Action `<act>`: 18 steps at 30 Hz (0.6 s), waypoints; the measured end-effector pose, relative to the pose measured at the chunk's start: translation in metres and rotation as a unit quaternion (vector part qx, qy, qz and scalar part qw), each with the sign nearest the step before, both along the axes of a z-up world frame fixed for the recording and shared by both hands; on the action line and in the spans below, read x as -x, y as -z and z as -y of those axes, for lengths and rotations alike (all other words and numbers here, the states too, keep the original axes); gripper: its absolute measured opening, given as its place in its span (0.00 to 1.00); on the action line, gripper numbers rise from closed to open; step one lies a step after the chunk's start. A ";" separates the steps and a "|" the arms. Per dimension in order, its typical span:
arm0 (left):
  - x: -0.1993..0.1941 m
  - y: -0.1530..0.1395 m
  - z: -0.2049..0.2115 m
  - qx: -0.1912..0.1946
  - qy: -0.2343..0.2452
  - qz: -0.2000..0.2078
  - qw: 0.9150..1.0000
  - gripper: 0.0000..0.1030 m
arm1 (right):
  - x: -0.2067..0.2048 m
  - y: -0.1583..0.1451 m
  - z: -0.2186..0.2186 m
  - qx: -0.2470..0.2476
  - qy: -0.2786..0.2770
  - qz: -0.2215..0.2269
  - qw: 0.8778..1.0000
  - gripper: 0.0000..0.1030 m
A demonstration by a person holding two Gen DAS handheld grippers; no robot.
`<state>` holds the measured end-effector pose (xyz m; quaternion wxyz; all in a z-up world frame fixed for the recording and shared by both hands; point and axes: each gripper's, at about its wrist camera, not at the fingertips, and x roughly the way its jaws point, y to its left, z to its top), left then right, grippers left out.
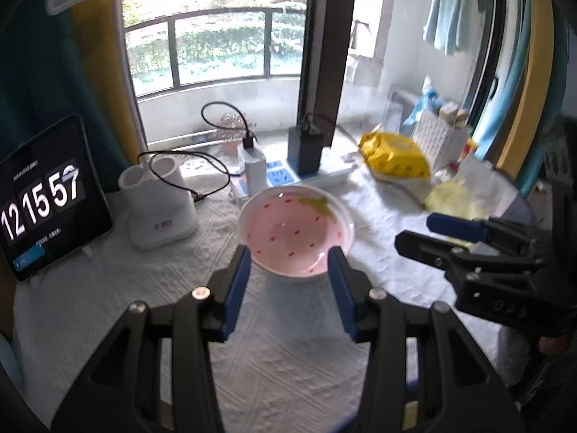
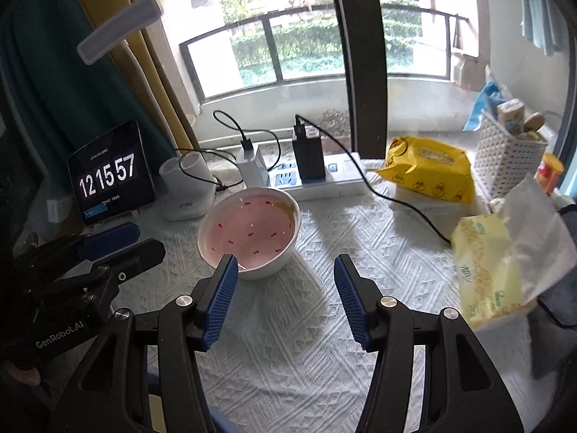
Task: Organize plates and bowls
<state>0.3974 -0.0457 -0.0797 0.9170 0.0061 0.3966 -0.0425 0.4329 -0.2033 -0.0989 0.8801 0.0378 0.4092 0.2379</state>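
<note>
A pink bowl [image 1: 295, 231] with red specks and a white outside stands upright on the white textured cloth [image 1: 288, 368], just beyond my left gripper [image 1: 288, 250]. That gripper's blue-padded jaws stand apart with nothing gripped. The right wrist view shows the same bowl [image 2: 249, 231] ahead and a little left of my right gripper [image 2: 285, 259], which is open and holds nothing. Its left pad [image 2: 220, 299] overlaps the bowl's near rim in the picture. Each gripper also appears in the other's view: the right gripper [image 1: 422, 232] right of the bowl, the left gripper [image 2: 144, 240] left of it and apart from it.
Behind the bowl stand a white twin-cup appliance [image 1: 162, 209], a power strip [image 2: 324, 180] with chargers and cables, and a tablet [image 1: 43, 195] showing a clock. On the right are a yellow wipes pack [image 2: 429, 173], a white basket [image 2: 505, 158] and a tissue pack [image 2: 487, 263].
</note>
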 end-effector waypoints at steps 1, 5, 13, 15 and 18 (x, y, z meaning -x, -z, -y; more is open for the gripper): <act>-0.004 0.004 0.000 -0.002 -0.001 -0.005 1.000 0.44 | -0.003 0.003 -0.001 -0.004 -0.006 -0.004 1.000 0.57; -0.020 0.017 -0.004 -0.004 -0.004 -0.032 0.999 0.45 | -0.017 0.020 -0.004 -0.008 -0.017 -0.021 1.000 0.51; -0.041 0.037 -0.015 0.016 -0.017 -0.073 0.997 0.44 | -0.041 0.047 -0.010 -0.039 -0.025 -0.056 0.997 0.49; -0.046 0.042 -0.016 0.019 -0.017 -0.083 0.996 0.44 | -0.046 0.052 -0.013 -0.043 -0.026 -0.063 0.997 0.49; -0.053 0.050 -0.017 0.021 -0.019 -0.100 0.995 0.44 | -0.052 0.058 -0.019 -0.041 -0.027 -0.069 0.996 0.47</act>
